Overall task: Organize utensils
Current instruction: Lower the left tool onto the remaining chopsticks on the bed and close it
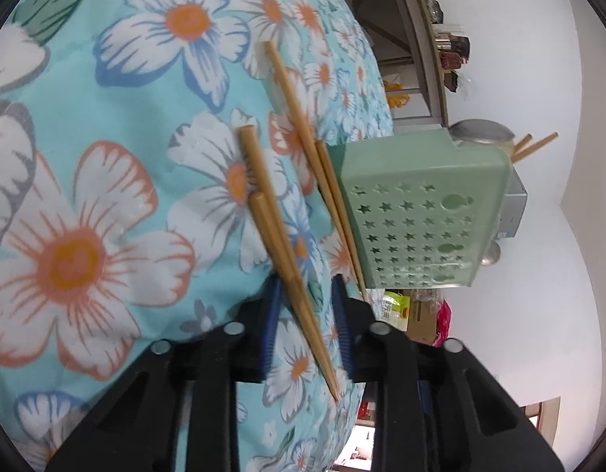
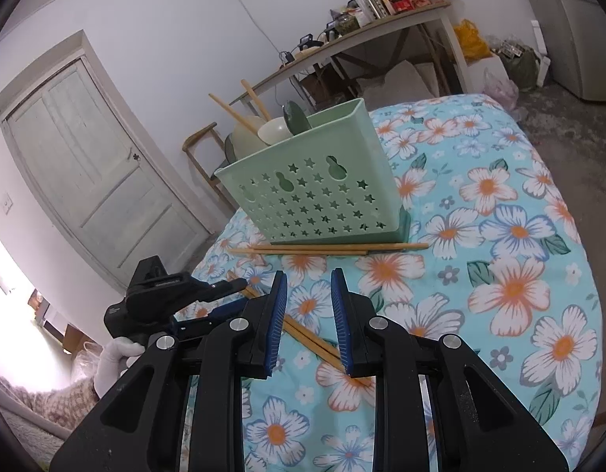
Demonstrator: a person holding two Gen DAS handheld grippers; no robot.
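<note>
Pointing toward camera: chopsticks (image 1: 287, 259), tapered tips.

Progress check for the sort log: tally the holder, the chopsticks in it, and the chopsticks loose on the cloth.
Green star-cut utensil holder: 1
Chopsticks in the holder: 2
Chopsticks loose on the floral cloth: 4
Total: 7

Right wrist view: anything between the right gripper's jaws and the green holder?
Yes. A near pair of chopsticks runs between the right gripper jaws; two more chopsticks lie along the green holder base. Otherwise floral cloth.
</note>
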